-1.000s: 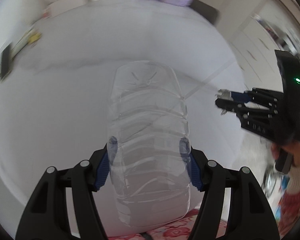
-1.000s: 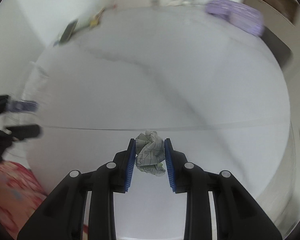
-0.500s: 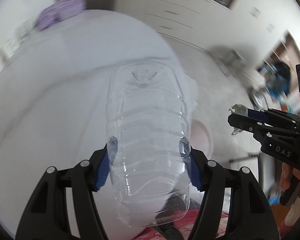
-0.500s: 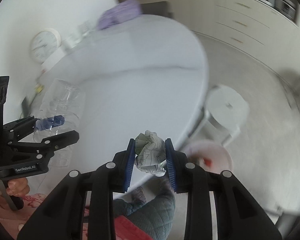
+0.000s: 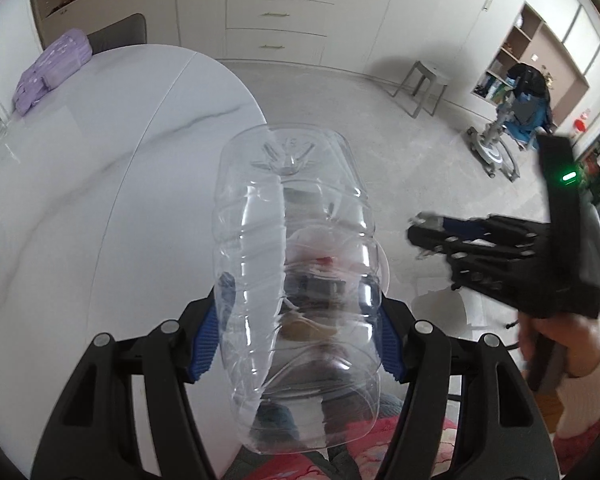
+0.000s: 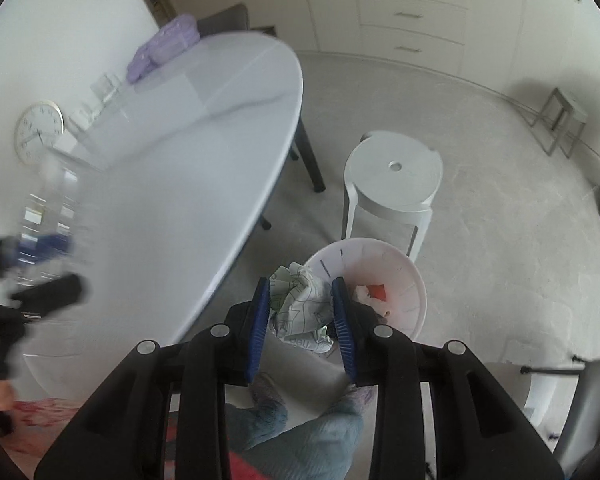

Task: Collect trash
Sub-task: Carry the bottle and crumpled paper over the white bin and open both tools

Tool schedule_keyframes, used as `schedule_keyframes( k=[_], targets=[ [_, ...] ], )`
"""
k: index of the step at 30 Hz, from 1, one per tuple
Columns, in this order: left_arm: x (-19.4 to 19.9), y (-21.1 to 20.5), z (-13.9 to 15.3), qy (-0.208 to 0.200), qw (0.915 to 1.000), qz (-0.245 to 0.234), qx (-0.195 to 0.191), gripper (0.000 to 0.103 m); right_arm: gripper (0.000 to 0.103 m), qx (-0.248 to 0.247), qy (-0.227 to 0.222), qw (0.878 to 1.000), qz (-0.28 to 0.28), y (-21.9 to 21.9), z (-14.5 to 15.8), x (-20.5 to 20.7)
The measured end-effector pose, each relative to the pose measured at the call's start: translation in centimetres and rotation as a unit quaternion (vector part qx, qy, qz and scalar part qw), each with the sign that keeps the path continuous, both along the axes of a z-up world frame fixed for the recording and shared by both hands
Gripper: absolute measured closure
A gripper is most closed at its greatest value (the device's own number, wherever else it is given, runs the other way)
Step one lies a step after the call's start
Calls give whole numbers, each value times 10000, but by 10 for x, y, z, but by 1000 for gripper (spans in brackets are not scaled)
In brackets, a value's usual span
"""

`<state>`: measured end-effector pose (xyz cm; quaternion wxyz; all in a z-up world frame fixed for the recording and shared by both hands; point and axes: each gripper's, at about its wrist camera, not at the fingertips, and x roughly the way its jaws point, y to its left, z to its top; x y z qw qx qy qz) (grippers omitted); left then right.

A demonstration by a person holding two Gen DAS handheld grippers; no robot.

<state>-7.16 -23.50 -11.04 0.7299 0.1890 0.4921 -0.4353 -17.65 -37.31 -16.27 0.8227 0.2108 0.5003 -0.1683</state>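
My left gripper (image 5: 298, 334) is shut on a clear, empty plastic bottle (image 5: 292, 248), held off the table's edge with its base pointing away. My right gripper (image 6: 302, 314) is shut on a crumpled paper ball (image 6: 300, 308) and holds it above the near rim of a white trash bin (image 6: 404, 272) on the floor. The bin holds some white and red scraps. In the left wrist view the right gripper (image 5: 416, 232) shows at the right, and the bin shows dimly through the bottle. In the right wrist view the left gripper (image 6: 40, 264) with the bottle (image 6: 48, 208) is blurred at the left.
A white oval marble table (image 5: 80, 160) lies to the left, with a purple pouch (image 5: 52, 68) at its far end. A white stool (image 6: 392, 184) stands just behind the bin. My knees and slippers are below the grippers. Cabinets line the far wall.
Both grippers have swung right, off the table and out over the floor. The paper ball now hangs over the bin's rim and the bottle is past the table edge. Both grips are unchanged.
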Motion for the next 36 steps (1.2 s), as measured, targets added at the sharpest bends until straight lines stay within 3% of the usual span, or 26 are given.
schedule_keyframes(
  k=[4, 5, 7, 11, 14, 16, 20, 24, 27, 33, 36],
  targets=[
    [-4, -14, -8, 89, 9989, 440, 149, 41, 67, 309, 241, 9990, 232, -30, -69, 9],
    [-7, -18, -10, 82, 9983, 531, 218, 41, 63, 357, 374, 9983, 284, -36, -87, 11],
    [-12, -24, -16, 43, 9966, 716, 400, 41, 44, 573, 717, 9947, 472, -47, -130, 18],
    [-24, -39, -25, 58, 9941, 848, 676, 41, 38, 1013, 1079, 9874, 567, -60, -174, 18],
    [-29, -53, -30, 64, 9934, 827, 797, 41, 28, 827, 1199, 9877, 572, -67, -168, 8],
    [-31, -63, -31, 49, 9939, 766, 798, 41, 19, 227, 1367, 9893, 456, -76, -149, 0],
    [-37, -88, -36, -17, 9952, 541, 814, 41, 16, -417, 1322, 9902, 177, -99, -102, -34],
    [-46, -117, -55, -164, 9951, 188, 955, 41, 10, -648, 1187, 9905, -246, -116, -65, -70],
    [-50, -136, -87, -97, 9927, -34, 1202, 41, 10, -583, 992, 9920, -514, -121, -44, -97],
    [-50, -172, -189, 237, 9826, -404, 1800, 38, 10, -50, 630, 9952, -742, -125, -30, -133],
    [-52, -183, -235, 367, 9746, -503, 2150, 27, 10, -16, 668, 9959, -615, -121, -36, -143]
  ],
)
